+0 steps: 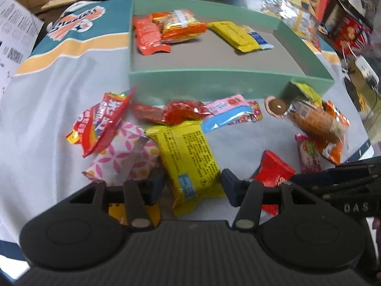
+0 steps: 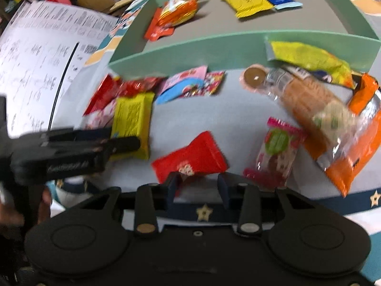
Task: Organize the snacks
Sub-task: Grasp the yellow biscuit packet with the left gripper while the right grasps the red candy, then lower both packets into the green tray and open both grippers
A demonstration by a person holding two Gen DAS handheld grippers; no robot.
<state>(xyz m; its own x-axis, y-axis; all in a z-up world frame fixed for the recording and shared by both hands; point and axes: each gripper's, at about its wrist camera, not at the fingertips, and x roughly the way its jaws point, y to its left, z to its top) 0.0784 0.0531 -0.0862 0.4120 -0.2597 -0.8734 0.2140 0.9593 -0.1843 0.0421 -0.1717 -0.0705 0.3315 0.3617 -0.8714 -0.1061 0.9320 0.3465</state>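
Loose snack packets lie on a pale cloth in front of a teal tray (image 1: 190, 81). My left gripper (image 1: 193, 186) points down at a yellow packet (image 1: 188, 147), which lies lengthwise between its pads; both pads touch its sides. In the right wrist view the same yellow packet (image 2: 132, 119) shows with a finger of the left gripper against its near end. My right gripper (image 2: 199, 181) has its pads pinched on the near edge of a small red packet (image 2: 193, 157). That red packet (image 1: 273, 169) sits just right of my left gripper.
The tray (image 2: 190, 47) holds orange, red, yellow and blue packets. On the cloth lie a red rainbow candy bag (image 1: 104, 121), a pink-patterned pack (image 1: 123, 157), a pink-blue packet (image 2: 183, 83), a clear biscuit sleeve (image 2: 309, 104), an orange bag (image 2: 357, 147) and a pink-green sweet (image 2: 276, 152). Printed sheets (image 2: 35, 71) lie left.
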